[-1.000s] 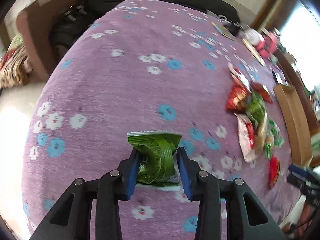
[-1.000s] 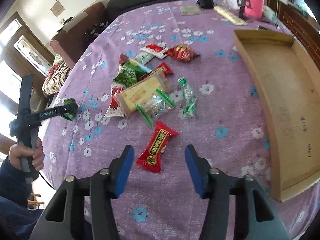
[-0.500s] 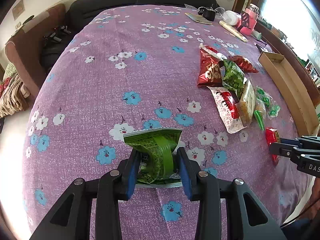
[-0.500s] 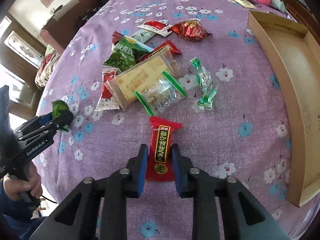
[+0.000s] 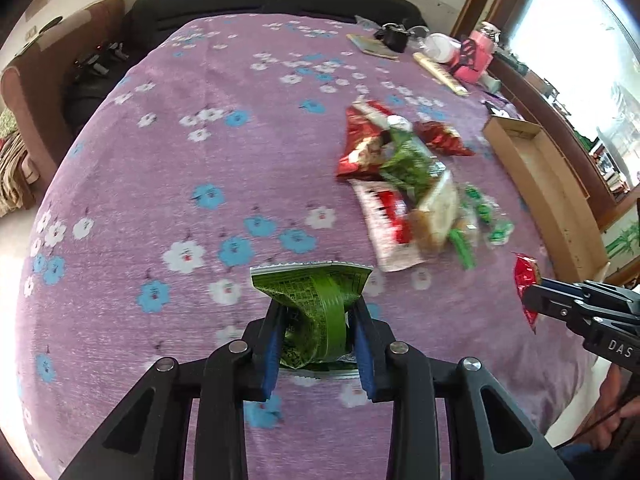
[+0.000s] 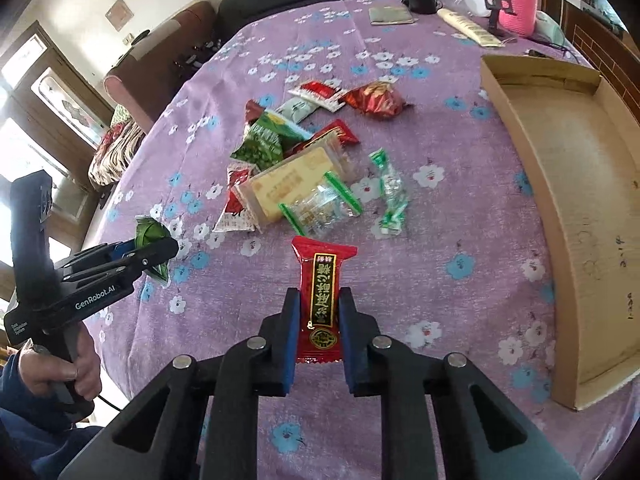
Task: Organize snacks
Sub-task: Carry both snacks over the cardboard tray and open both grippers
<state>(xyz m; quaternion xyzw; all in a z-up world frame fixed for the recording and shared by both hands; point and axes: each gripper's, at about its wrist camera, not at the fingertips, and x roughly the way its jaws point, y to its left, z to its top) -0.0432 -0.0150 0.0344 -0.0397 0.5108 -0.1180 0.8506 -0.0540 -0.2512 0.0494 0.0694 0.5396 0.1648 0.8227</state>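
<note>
My left gripper [image 5: 316,308] holds a crumpled green snack packet [image 5: 312,284] above the purple flowered tablecloth; its jaws are closing and squeeze the packet between the blue pads. My right gripper [image 6: 318,300] is shut on a red snack packet [image 6: 324,264] that stands upright between its pads, just in front of the snack pile [image 6: 296,176]. In the right wrist view the left gripper [image 6: 160,246] with the green packet [image 6: 148,232] hangs at the left, a hand on its handle. The left wrist view shows the red packet [image 5: 526,276] at the right gripper's tip.
An open cardboard tray [image 6: 560,152] lies along the table's right side, nothing in it. A pink bottle [image 6: 518,12], a phone stand, a notebook and small items sit at the far edge. A dark sofa and a brown armchair stand beyond the table.
The right gripper's jaws closed on the red packet, which now stands lifted off the cloth. The left gripper moved towards the snack pile with the green packet and pinched it tighter.
</note>
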